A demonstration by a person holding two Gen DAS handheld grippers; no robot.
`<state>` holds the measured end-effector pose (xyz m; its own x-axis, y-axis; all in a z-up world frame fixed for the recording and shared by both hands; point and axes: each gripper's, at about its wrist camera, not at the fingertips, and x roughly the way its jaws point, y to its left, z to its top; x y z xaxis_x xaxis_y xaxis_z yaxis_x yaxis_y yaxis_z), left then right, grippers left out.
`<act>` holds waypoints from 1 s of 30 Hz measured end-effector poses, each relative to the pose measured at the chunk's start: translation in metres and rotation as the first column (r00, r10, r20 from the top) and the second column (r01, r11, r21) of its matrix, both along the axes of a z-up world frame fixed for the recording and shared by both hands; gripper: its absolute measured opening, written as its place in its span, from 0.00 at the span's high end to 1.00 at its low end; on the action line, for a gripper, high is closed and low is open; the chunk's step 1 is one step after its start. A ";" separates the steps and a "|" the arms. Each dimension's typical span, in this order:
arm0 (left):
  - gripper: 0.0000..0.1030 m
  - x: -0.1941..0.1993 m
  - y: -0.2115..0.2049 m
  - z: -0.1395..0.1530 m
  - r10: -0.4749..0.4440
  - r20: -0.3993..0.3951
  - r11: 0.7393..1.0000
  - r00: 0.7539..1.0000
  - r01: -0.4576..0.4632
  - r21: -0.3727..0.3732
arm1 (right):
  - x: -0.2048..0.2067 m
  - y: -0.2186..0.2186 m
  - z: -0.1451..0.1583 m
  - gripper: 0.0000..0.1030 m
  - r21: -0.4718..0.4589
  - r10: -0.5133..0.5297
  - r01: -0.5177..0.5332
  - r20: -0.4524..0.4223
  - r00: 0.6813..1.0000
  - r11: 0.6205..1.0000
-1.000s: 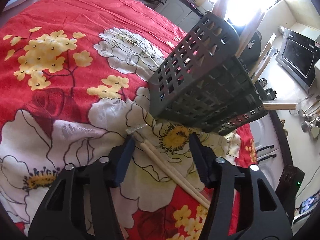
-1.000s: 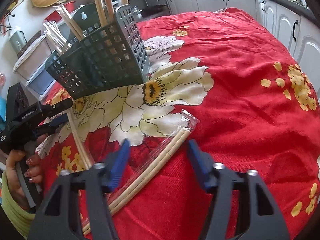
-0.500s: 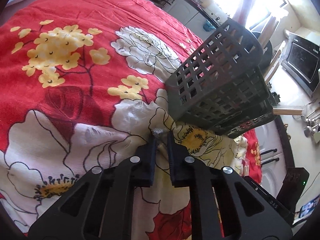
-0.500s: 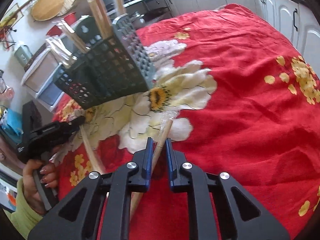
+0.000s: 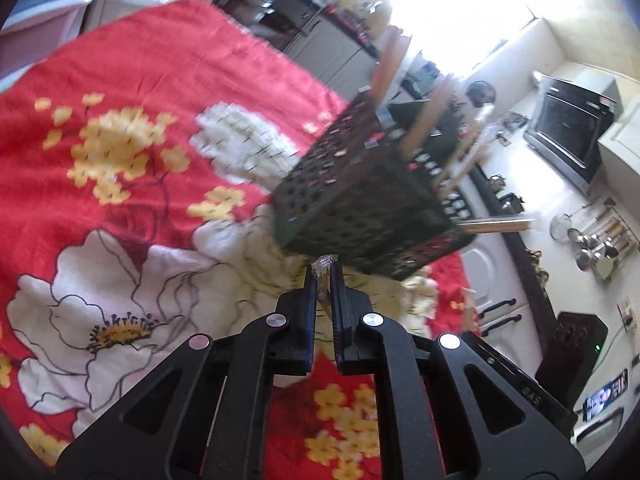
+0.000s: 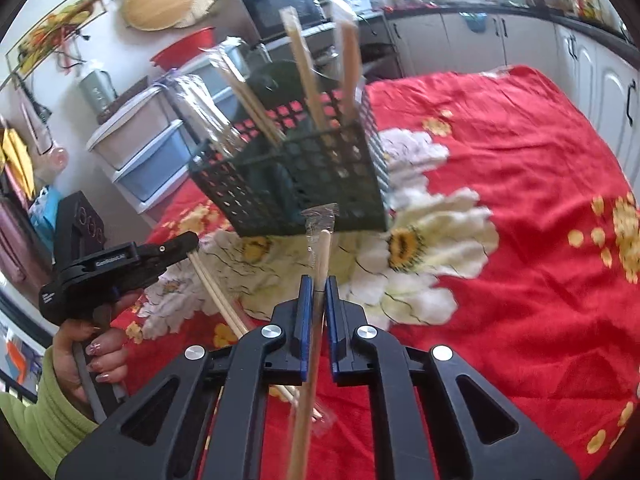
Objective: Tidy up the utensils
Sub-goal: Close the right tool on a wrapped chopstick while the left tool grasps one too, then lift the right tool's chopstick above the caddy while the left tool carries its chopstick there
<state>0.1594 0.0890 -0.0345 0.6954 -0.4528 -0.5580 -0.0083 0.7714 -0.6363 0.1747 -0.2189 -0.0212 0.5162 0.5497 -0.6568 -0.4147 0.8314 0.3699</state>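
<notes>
A dark perforated utensil basket (image 6: 304, 172) stands on the red floral tablecloth (image 6: 520, 184) with several wooden chopsticks upright in it. My right gripper (image 6: 316, 284) is shut on a pair of plastic-wrapped chopsticks (image 6: 323, 248), which are lifted off the cloth and point at the basket's front. The left gripper (image 6: 188, 242), held by a hand (image 6: 96, 344) in a green sleeve, shows at the left, shut on another pair of chopsticks (image 6: 216, 296). In the left wrist view my left gripper (image 5: 322, 276) pinches the wrapper tip (image 5: 325, 262) just below the basket (image 5: 360, 208).
White cabinets (image 6: 608, 92) line the far right edge of the table. Plastic storage drawers (image 6: 148, 160) and a microwave (image 6: 280, 8) stand behind the basket. A black box (image 6: 76, 220) sits at the table's left edge. Ladles hang on the wall (image 5: 600, 244).
Both grippers closed on their wrapped chopstick pairs and lifted them off the cloth. Both views have tilted up, and the basket now sits higher and closer ahead.
</notes>
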 end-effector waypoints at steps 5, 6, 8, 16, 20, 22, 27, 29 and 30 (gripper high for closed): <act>0.97 -0.010 -0.012 0.031 -0.028 0.087 1.000 0.996 0.027 0.012 | -0.004 0.008 0.020 0.94 0.012 0.033 -0.034 0.060 0.998 0.999; 0.97 -0.010 -0.014 0.036 -0.032 0.097 0.999 0.995 0.031 0.012 | -0.005 0.009 0.023 0.94 0.013 0.037 -0.038 0.071 0.997 0.999; 0.97 -0.012 -0.018 0.047 -0.045 0.126 0.999 0.991 0.044 0.015 | -0.006 0.011 0.031 0.94 0.017 0.043 -0.045 0.094 0.995 0.999; 0.97 -0.017 -0.031 0.086 -0.087 0.220 0.996 0.972 0.081 0.036 | -0.009 0.021 0.065 0.94 0.024 0.063 -0.069 0.193 0.979 0.997; 0.97 -0.017 -0.035 0.100 -0.102 0.253 0.995 0.962 0.093 0.044 | -0.010 0.025 0.081 0.94 0.024 0.066 -0.075 0.248 0.966 0.997; 0.97 -0.017 -0.037 0.107 -0.108 0.270 0.994 0.957 0.098 0.048 | -0.009 0.027 0.088 0.94 0.026 0.065 -0.075 0.270 0.961 0.997; 0.97 -0.017 -0.041 0.121 -0.120 0.305 0.993 0.945 0.106 0.060 | -0.005 0.031 0.100 0.94 0.030 0.064 -0.077 0.314 0.947 0.997; 0.97 -0.017 -0.042 0.128 -0.119 0.320 0.992 0.940 0.104 0.065 | -0.005 0.032 0.104 0.94 0.029 0.067 -0.081 0.338 0.939 0.996; 0.97 -0.017 -0.042 0.131 -0.119 0.325 0.992 0.938 0.104 0.066 | -0.005 0.033 0.107 0.94 0.027 0.064 -0.079 0.351 0.934 0.996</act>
